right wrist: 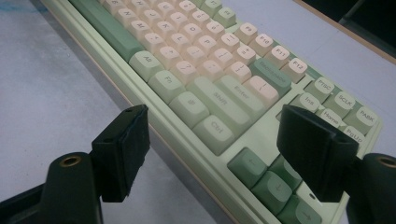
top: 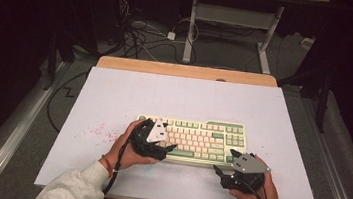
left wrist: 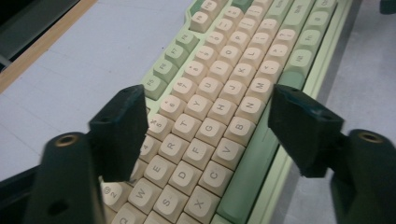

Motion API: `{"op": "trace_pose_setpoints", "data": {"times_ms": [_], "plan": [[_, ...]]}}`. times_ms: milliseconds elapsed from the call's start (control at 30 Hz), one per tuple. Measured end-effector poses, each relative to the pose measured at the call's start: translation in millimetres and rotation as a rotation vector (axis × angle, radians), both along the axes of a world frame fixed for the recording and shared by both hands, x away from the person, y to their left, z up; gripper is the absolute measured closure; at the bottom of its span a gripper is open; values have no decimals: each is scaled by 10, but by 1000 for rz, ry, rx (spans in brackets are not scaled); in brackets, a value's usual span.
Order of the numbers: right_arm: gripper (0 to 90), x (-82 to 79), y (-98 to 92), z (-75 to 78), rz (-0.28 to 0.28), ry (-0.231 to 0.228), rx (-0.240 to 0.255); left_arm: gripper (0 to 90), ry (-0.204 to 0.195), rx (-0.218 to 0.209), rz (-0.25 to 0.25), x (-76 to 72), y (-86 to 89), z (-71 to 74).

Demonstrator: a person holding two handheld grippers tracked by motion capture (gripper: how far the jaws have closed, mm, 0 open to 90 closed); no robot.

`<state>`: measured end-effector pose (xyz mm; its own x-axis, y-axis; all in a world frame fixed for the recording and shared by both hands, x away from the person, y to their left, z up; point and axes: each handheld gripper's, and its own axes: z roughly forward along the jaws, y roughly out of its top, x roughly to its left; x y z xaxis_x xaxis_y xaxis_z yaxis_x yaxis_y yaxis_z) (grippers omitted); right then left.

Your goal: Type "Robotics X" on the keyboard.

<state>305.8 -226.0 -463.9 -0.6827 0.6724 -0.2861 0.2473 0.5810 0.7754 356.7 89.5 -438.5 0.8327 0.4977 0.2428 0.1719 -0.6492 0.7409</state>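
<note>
High view: keyboard [top: 195, 140] near-centre on the table [top: 115, 92]. Left gripper [top: 167, 150] spread over its left keys, pinching nothing; right gripper [top: 221, 175] spread at the near-right corner — straddle both ends evenly, then squeeze together.

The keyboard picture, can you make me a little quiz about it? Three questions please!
1. True or false: the left gripper is squeezing a key on the keyboard.
2. Which end of the keyboard is the right gripper near: A) the arrow keys end, B) the Q and W end?
3. What colour are the letter keys?

Key:
1. False, its jaws stand open above the keys.
2. A.
3. Cream, with green keys around them.
</note>
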Motion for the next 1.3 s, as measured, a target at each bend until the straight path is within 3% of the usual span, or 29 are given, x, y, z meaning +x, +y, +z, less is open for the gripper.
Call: {"op": "trace_pose_setpoints", "data": {"times_ms": [167,367,533,767,867,1100,1300], "plan": [[261,3,-5,1,-1,-2,0,165,-28,15,-2,-8,33,-9],[262,5,-17,9,-2,-4,2,160,-57,9,-3,-27,145,3],[306,8,-25,30,-14,9,9,172,-53,11,9,-42,269,-19],[488,59,-65,69,-35,25,4,183,-62,9,33,-96,449,-94],[580,92,-81,98,-41,35,14,186,-44,-9,56,-108,556,-132],[814,160,-64,149,-15,77,19,188,-14,6,79,-166,705,-210],[881,222,-2,167,9,99,4,209,-16,6,125,-237,840,-234]]}}
